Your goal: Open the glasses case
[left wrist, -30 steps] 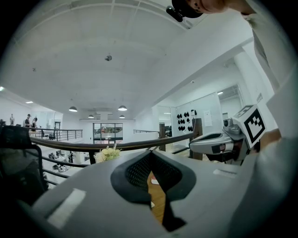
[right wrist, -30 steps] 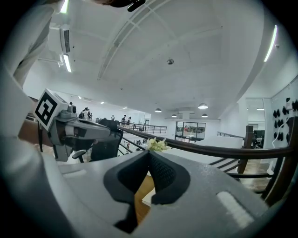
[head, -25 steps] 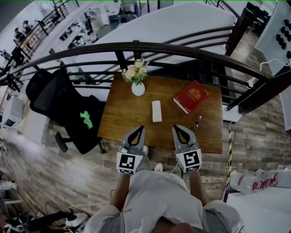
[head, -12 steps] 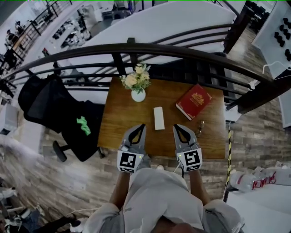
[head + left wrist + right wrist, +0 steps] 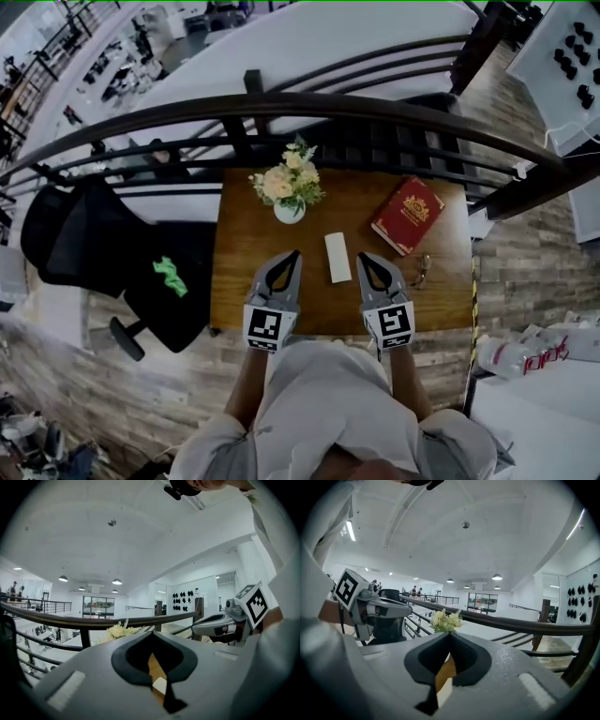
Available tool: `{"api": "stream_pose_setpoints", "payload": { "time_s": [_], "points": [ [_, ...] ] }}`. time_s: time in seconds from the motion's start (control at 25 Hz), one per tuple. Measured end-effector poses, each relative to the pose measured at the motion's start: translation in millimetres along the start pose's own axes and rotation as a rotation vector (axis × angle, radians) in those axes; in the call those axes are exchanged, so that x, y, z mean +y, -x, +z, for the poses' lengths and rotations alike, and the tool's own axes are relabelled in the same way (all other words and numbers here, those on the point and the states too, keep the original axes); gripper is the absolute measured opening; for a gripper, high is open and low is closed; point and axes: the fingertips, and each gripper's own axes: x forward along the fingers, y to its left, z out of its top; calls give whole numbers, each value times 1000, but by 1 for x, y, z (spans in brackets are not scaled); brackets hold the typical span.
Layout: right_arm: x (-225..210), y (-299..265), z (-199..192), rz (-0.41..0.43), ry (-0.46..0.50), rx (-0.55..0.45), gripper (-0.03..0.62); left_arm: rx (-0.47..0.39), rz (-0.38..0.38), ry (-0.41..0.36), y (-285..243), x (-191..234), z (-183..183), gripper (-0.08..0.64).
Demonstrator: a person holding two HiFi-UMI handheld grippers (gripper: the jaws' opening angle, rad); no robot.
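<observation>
The glasses case (image 5: 337,257) is lying near the middle of the desk (image 5: 246,281) in the head view: one white, smooth, slim oblong with rounded ends. Its long axis is running away from the person, the far end leaning slightly left. It is sitting between the tips of two hand-held grippers, touching neither. The left hand-held gripper (image 5: 292,255) and the right hand-held gripper (image 5: 361,258) are both pointing across the desk's near edge, each with its jaws pressed together on nothing. The desk is a rectangle of brown wood. It is also carrying one round white vase (image 5: 289,213) of pale flowers (image 5: 288,182), one red hardback book (image 5: 408,215) and one small dark item (image 5: 419,271) too small to identify. One black chair (image 5: 141,272) is standing to the left, and a dark curved railing (image 5: 375,105) is running behind.

In the left gripper view the grey, grainy jaws are meeting at the tip, leaving only a narrow slit, through which a sliver of wood and the white case (image 5: 160,685) are showing.

In the right gripper view the jaws are likewise closed and empty, and the case (image 5: 444,691) is showing pale through the slit, with the flowers (image 5: 446,619) beyond.
</observation>
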Motion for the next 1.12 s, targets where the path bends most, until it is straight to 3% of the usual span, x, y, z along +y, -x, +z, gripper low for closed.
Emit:
{"api": "stream_pose_setpoints", "payload": {
  "time_s": [0.32, 0.6, 1.12],
  "points": [
    [-2, -40, -38, -66, -37, 123, 3, 67, -81, 50, -35, 29, -40, 20],
    [-4, -55, -75, -110, -44, 227, 5, 123, -156, 64, -56, 28, -75, 20],
    [-4, -72, -152, -90, -80, 358, 14, 243, -175, 37, -91, 16, -151, 20]
  ]
}}
